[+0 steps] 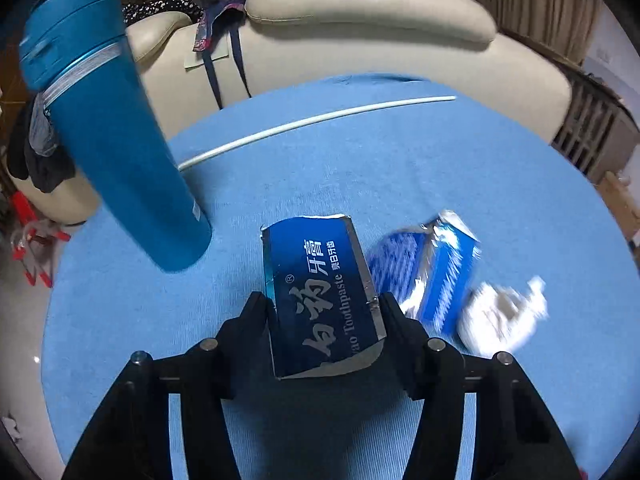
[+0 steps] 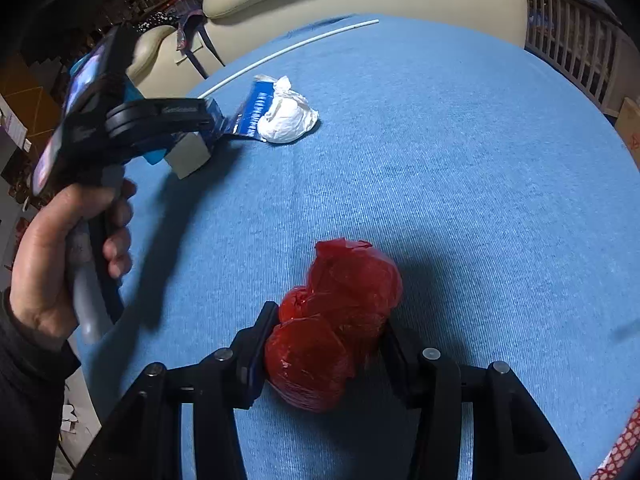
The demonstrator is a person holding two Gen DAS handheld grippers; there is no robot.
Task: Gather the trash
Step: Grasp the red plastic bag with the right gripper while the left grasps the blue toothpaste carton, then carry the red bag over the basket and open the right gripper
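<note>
Left tongs (image 1: pixel 326 312): clamped on my toothpaste box (image 1: pixel 320 300). Right tongs (image 2: pixel 328 344): pinching red bag (image 2: pixel 336 320). Advice: lift both straight, grip steady.

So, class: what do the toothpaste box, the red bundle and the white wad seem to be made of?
Toothpaste box: glossy printed card, probably; creased edges, torn end.
Red bundle: thin shiny plastic film; translucent, wrinkled.
White wad: crumpled thin plastic or tissue; unclear.

A teal flask (image 1: pixel 120 132) stands near the table's (image 1: pixel 400 168) left edge. A white rod (image 1: pixel 316 122) lies along the far edge. A cream sofa (image 1: pixel 360 32) sits beyond.
</note>
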